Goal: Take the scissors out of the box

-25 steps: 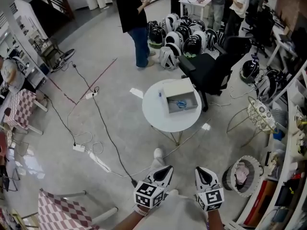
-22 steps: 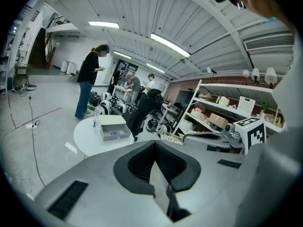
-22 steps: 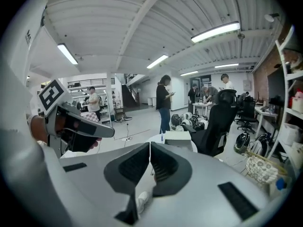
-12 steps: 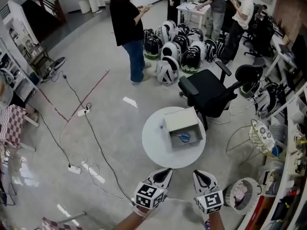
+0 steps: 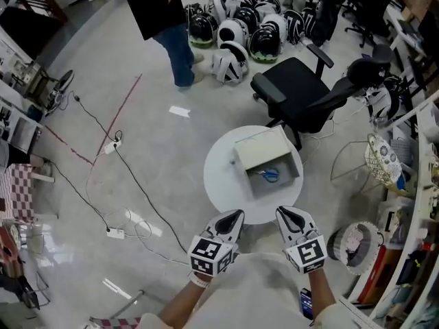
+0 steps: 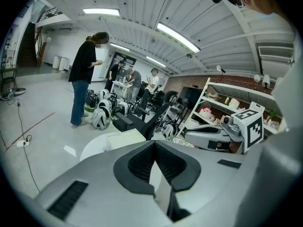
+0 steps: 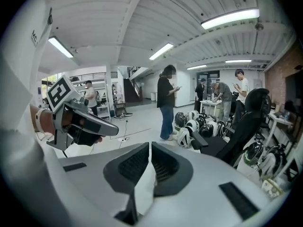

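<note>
Right gripper (image 5: 285, 214) and left gripper (image 5: 236, 215), both clenched empty, are hovering below the box (image 5: 259, 147), its scissors (image 5: 269, 175) lying nearer the right.

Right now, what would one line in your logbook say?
left gripper: shut, empty | right gripper: shut, empty | scissors: in open box on round table, untouched | neither gripper at box

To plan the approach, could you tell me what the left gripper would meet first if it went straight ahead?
Probably the box on the round table, just beyond the left gripper; height is unclear.
</note>
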Action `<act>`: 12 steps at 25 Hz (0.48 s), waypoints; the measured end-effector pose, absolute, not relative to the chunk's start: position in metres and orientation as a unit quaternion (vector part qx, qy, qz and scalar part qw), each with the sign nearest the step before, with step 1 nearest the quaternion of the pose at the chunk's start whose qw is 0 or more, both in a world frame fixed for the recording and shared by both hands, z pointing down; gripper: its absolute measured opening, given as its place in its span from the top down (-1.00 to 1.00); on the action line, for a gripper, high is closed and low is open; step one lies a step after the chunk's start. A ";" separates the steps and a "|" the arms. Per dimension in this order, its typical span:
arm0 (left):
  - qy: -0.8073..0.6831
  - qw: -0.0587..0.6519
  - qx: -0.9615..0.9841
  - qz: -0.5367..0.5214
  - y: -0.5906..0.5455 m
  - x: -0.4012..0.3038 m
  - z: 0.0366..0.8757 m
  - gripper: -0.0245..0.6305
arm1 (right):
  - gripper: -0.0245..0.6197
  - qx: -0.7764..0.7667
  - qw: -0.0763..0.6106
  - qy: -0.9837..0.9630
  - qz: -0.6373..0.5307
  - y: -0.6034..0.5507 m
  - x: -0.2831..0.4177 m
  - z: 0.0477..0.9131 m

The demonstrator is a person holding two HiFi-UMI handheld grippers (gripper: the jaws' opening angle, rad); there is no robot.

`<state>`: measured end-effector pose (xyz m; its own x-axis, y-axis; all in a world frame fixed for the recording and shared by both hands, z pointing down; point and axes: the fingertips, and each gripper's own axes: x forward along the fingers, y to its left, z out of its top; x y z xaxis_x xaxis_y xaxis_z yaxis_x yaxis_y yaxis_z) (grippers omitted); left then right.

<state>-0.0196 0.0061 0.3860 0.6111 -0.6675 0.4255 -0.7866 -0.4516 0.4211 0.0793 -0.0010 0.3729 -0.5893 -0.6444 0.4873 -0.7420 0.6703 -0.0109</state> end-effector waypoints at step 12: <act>-0.415 0.362 0.829 0.093 -0.024 0.006 0.416 0.89 | 0.70 0.366 0.279 -0.880 0.112 -0.047 0.094 0.417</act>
